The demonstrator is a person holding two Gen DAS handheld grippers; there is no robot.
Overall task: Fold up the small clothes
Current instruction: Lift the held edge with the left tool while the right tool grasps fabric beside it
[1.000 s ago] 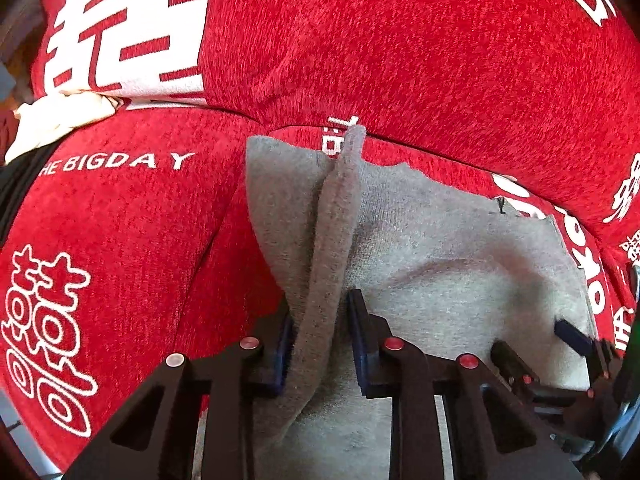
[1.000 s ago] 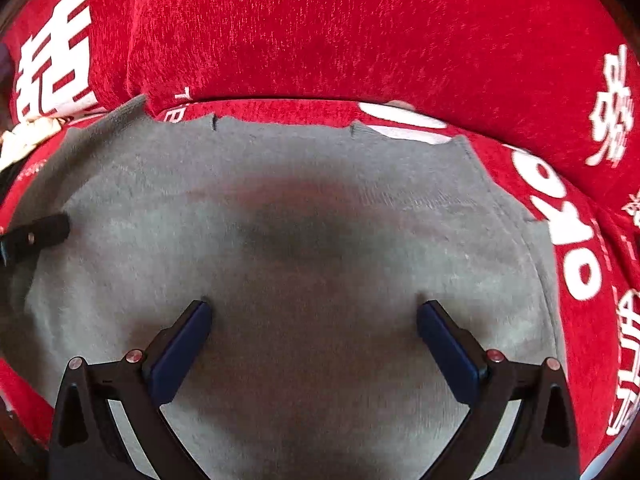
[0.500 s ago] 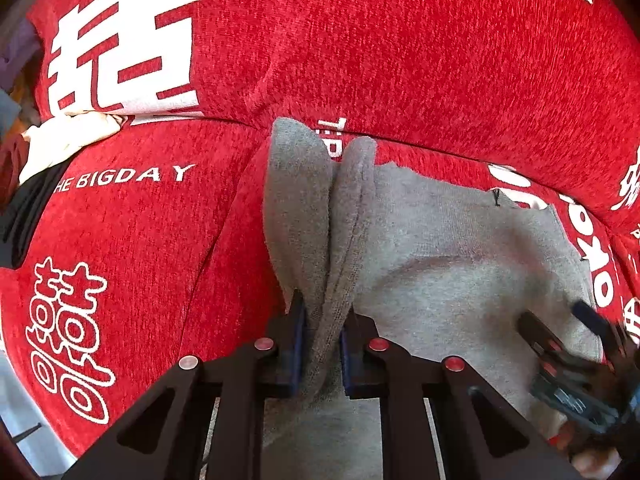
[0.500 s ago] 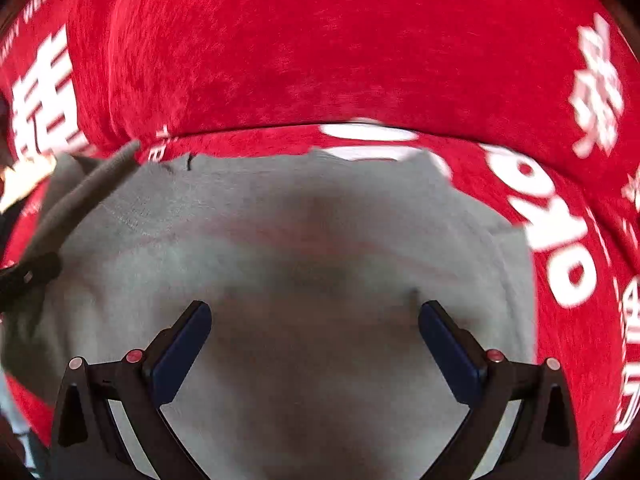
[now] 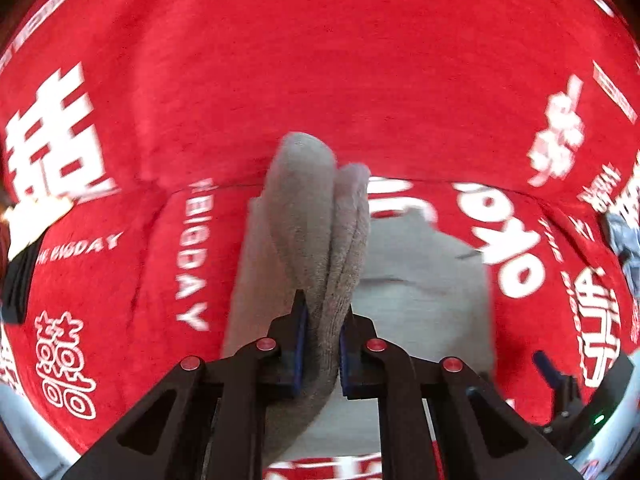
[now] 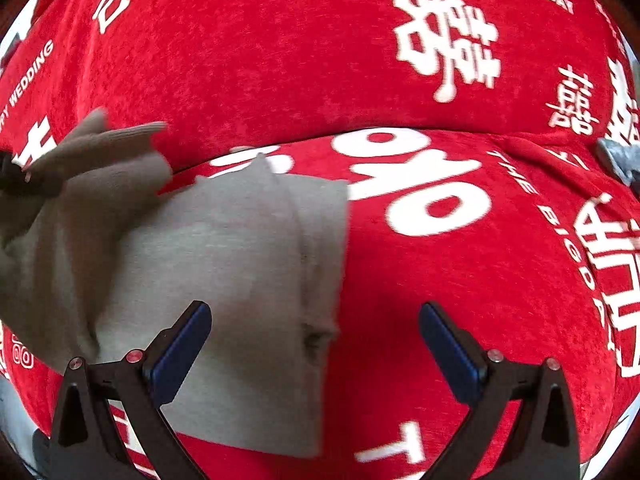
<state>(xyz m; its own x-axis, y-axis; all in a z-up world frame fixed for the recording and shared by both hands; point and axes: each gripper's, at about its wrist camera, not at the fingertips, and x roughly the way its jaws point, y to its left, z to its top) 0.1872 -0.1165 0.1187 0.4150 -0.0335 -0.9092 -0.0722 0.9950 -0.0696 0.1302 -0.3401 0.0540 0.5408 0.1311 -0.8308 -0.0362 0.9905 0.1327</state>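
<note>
My left tongs (image 5: pixel 320 344) are nipped tight on a bunched ridge of the grey cloth (image 5: pixel 320 240), the blue pads (image 5: pixel 299 344) pressing it from both sides. The jaws have just been closing, and the fold of cloth sits between them. From the pinch the cloth stands up in two rounded humps, tilted a little to the right, with the rest of it spreading down and to the right over the red cover (image 5: pixel 320 60).

My right tongs (image 6: pixel 316 344) stand wide, with nothing between the pads. The left finger (image 6: pixel 180 352) hangs over the grey cloth (image 6: pixel 224 280); the right finger (image 6: pixel 452 352) hangs over bare red cover (image 6: pixel 280 60). I cannot tell whether either finger touches what lies under it.

In the right view the cloth lies flat on the seat, its straight right edge running down between my two right fingers. A seam runs just inside that edge. The cloth's left part is lifted and drawn up toward the left border, where the dark tip of my left tongs (image 6: pixel 16 178) shows, blurred.

The cover is red plush with white characters and the words THE BIGDAY; a back cushion rises behind the seat. A small grey-blue thing (image 6: pixel 618 160) sits at the far right, too blurred to name.
</note>
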